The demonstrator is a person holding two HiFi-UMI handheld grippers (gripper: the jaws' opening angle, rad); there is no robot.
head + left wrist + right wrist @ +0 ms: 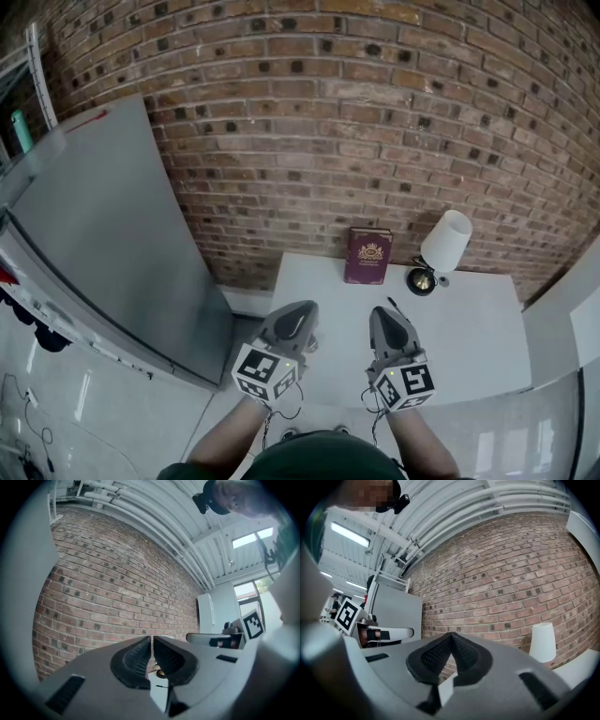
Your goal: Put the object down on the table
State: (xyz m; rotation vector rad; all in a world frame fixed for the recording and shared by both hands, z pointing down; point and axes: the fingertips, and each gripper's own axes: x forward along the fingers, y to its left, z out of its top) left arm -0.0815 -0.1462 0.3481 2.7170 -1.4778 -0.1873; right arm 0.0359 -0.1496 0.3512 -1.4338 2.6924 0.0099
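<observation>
A dark red book (367, 255) with a gold crest stands on the white table (469, 337), leaning against the brick wall. Both grippers hover over the table's near edge, short of the book. My left gripper (296, 317) is shut with nothing between its jaws; in the left gripper view (152, 641) only a hairline slit shows between the ribbed pads. My right gripper (385, 319) is shut too, its pads meeting at the tips (451, 635), empty. The book is hidden in the right gripper view.
A lamp with a white shade (445, 241) and a dark round base (421, 280) stands right of the book; the shade (542, 641) also shows in the right gripper view. A small dark thin item (392, 305) lies on the table. A tall grey panel (112, 244) stands left.
</observation>
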